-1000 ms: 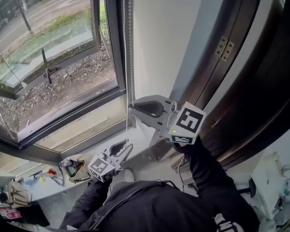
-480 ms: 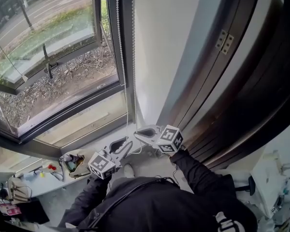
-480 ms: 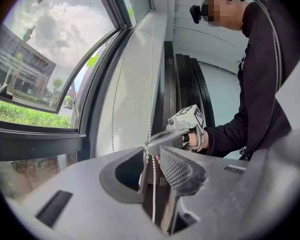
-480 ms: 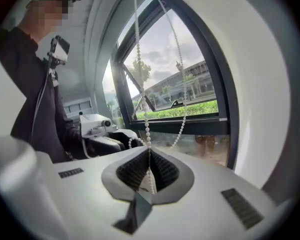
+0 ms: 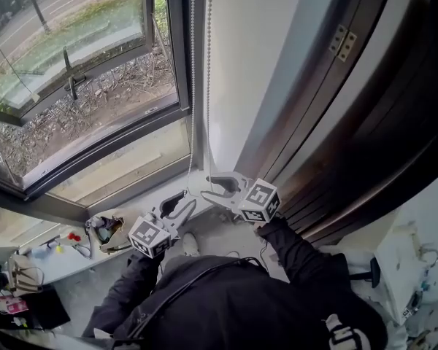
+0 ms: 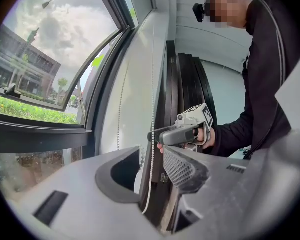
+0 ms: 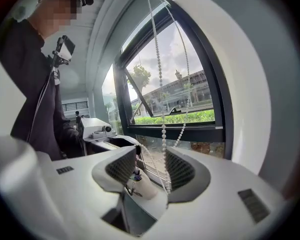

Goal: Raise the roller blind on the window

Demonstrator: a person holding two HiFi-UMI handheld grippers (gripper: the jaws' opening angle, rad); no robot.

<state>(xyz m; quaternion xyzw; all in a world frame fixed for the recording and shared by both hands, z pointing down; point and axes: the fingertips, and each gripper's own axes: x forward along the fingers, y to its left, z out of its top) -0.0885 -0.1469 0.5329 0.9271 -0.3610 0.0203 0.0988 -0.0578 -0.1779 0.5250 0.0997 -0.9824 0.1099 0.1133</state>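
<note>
The white bead chain (image 5: 192, 86) of the blind hangs in two strands beside the window frame; the blind itself is out of view. Low by the sill, my right gripper (image 5: 213, 186) has one strand (image 7: 163, 129) between its jaws. Those jaws have just been opening, and the pads stand off the beads. Just left of it and a little lower is my left gripper (image 5: 184, 201). The other strand (image 6: 152, 109) runs down through its gap (image 6: 152, 164); its jaws have also just been opening and do not pinch the beads.
The window sill (image 5: 131, 195) runs below the glass. A white wall (image 5: 241, 64) and dark wooden door panels (image 5: 365, 122) stand to the right. Small clutter (image 5: 106, 232) lies on a ledge at the lower left. The person's dark sleeves fill the bottom.
My right gripper has come down along the chain from mid-window height to sill level beside the left gripper. The left gripper has stayed where it was.
</note>
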